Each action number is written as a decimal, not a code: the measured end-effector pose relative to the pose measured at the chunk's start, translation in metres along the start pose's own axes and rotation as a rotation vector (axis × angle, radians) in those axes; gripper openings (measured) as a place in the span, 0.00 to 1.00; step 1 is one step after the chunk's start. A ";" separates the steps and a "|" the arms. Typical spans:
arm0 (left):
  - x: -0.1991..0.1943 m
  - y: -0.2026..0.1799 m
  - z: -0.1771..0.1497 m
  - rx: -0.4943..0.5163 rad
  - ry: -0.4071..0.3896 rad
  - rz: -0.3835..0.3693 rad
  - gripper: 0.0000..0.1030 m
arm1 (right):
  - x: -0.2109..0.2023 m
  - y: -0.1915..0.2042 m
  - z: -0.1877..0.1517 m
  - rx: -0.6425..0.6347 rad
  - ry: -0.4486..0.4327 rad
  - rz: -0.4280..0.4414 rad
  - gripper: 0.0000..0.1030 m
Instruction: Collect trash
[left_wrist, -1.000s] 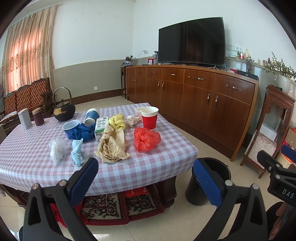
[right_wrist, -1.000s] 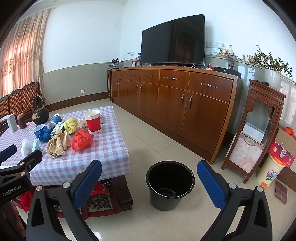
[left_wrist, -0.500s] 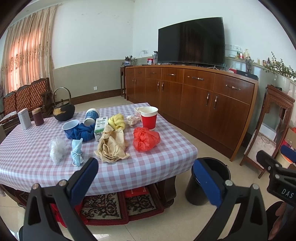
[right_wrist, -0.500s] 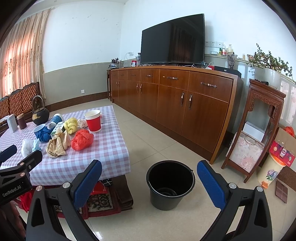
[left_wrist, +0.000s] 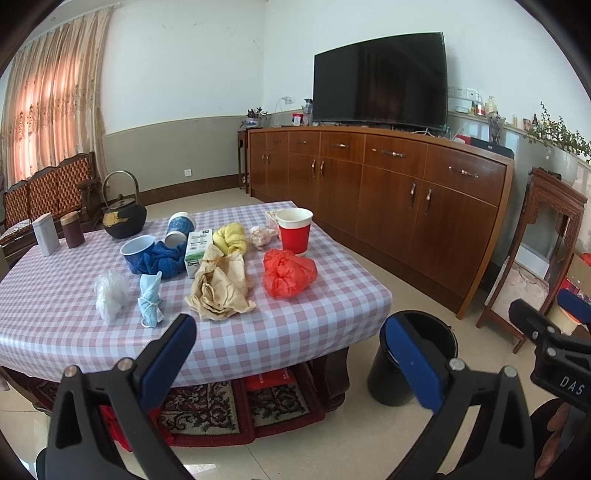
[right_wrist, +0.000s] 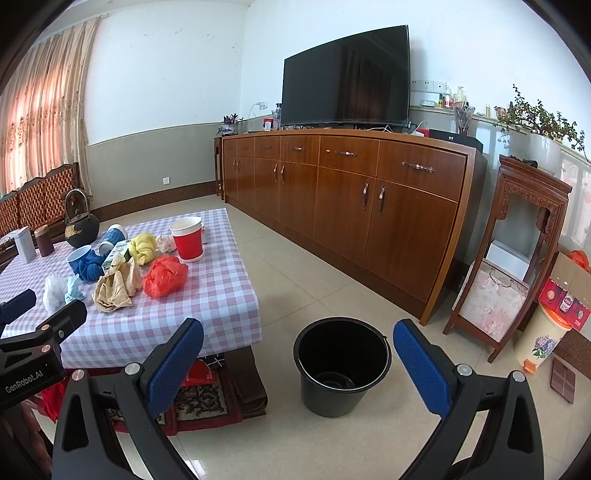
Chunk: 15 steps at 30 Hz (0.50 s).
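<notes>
The left gripper (left_wrist: 284, 343) hangs wide open before the checked table (left_wrist: 295, 325), holding nothing; the right gripper (right_wrist: 297, 350) gapes equally wide above the black bucket (right_wrist: 341, 365) on the floor; a red bag (left_wrist: 288, 273), brown paper (left_wrist: 221, 288) and a blue mask (left_wrist: 150, 299) lie on the table, well apart from the bucket.
</notes>
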<state>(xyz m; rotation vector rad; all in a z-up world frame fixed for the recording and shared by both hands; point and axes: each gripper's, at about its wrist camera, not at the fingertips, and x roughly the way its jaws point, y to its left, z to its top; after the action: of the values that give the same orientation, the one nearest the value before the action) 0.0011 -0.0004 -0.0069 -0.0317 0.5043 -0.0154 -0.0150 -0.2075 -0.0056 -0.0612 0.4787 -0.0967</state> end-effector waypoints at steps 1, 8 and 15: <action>0.000 0.001 0.000 0.001 0.000 0.002 1.00 | 0.001 0.000 0.000 -0.001 0.003 0.002 1.00; 0.016 0.029 -0.002 -0.023 0.033 0.066 1.00 | 0.017 0.007 -0.001 -0.011 0.033 0.058 1.00; 0.038 0.093 -0.009 -0.107 0.071 0.172 1.00 | 0.050 0.040 0.006 -0.081 0.052 0.170 1.00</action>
<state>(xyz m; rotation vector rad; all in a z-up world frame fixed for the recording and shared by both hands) 0.0310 0.0910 -0.0367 -0.0927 0.5775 0.1789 0.0348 -0.1728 -0.0267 -0.0971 0.5382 0.0878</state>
